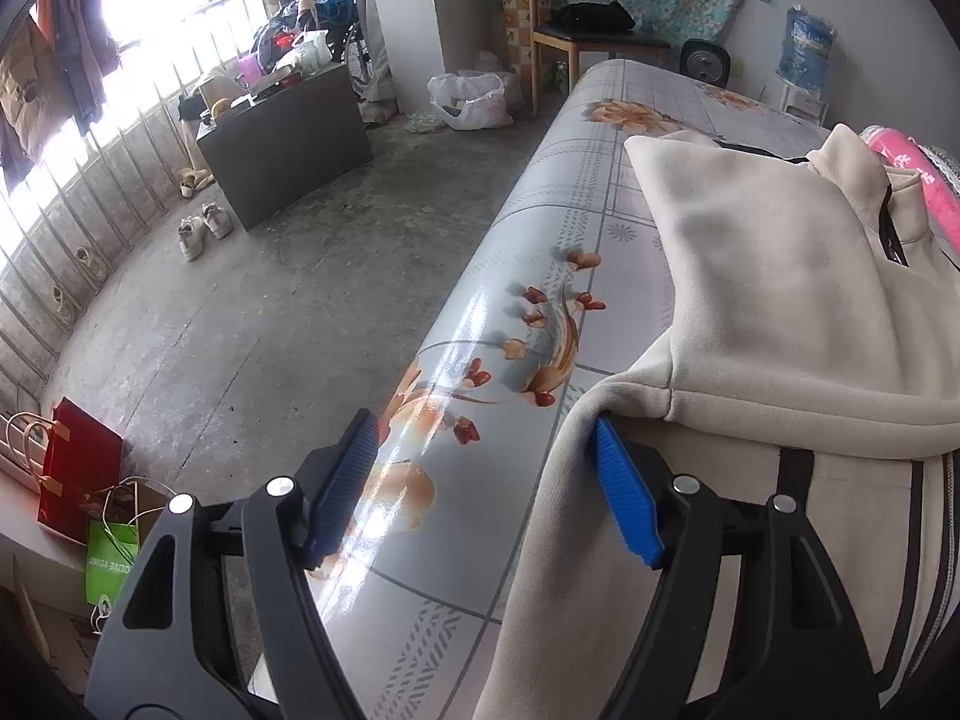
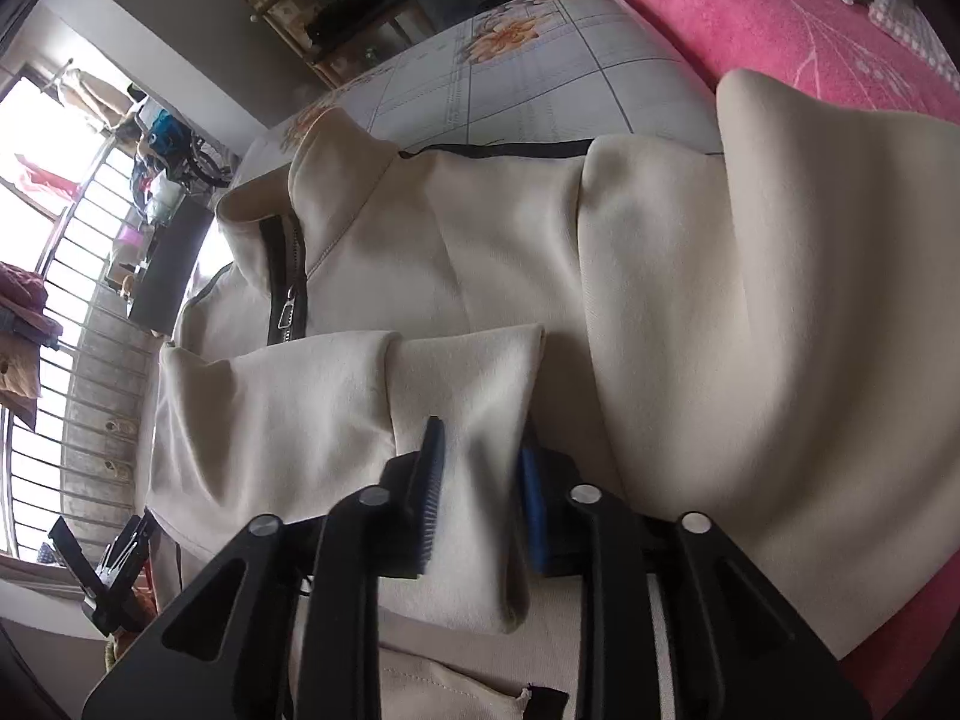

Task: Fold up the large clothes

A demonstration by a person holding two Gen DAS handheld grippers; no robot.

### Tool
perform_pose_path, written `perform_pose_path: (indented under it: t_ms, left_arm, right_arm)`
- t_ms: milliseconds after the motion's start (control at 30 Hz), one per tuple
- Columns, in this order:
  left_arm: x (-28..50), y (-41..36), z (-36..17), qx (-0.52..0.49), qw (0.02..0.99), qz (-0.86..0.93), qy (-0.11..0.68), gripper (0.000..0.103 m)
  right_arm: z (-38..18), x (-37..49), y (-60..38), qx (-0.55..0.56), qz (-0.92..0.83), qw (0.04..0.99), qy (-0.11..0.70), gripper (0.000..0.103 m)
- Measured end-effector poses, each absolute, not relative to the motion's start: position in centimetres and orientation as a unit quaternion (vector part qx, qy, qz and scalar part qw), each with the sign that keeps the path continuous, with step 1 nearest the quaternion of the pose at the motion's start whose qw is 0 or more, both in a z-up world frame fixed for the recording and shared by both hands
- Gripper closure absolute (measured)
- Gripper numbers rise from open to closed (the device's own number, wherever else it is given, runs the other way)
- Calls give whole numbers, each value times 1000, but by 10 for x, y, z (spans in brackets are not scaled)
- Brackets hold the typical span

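A cream zip-up jacket (image 1: 780, 276) with black trim lies on a glossy floral-print surface (image 1: 480, 312). One sleeve is folded across its front. My left gripper (image 1: 486, 468) stands open at the jacket's left edge. Its right finger (image 1: 624, 492) rests against the cream fabric, and only the shiny surface lies between the pads. In the right wrist view the jacket (image 2: 510, 252) shows its collar and zipper (image 2: 288, 300) at the left. My right gripper (image 2: 480, 450) is partly open over the folded sleeve's cuff (image 2: 474, 396). The cuff lies loosely between the pads.
A pink blanket (image 2: 780, 18) lies along the far side of the surface. On the concrete floor stand a dark cabinet (image 1: 288, 138), shoes (image 1: 204, 228), a plastic bag (image 1: 468, 99), a wooden chair (image 1: 576, 30) and paper bags (image 1: 78, 468). A railing with hanging clothes runs along the window.
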State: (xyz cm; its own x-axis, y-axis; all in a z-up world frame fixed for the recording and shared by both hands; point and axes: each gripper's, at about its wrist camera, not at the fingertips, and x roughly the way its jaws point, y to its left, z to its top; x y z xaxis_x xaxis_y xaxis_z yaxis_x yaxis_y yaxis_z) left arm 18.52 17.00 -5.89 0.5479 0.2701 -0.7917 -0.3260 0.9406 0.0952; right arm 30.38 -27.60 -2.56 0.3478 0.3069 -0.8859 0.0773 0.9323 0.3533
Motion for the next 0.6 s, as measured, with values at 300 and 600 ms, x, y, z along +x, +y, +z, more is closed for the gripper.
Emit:
perform_pose_path:
  t_ms: [300,600]
  left_arm:
    - [186,169,-58,-30,880,172,443,33]
    - [185,168,-58,-26,880,173,441,33]
  right_arm:
    - [-13,320,-250,114,65,818,560,97]
    - [59,312,-249,105,58,894,431,98]
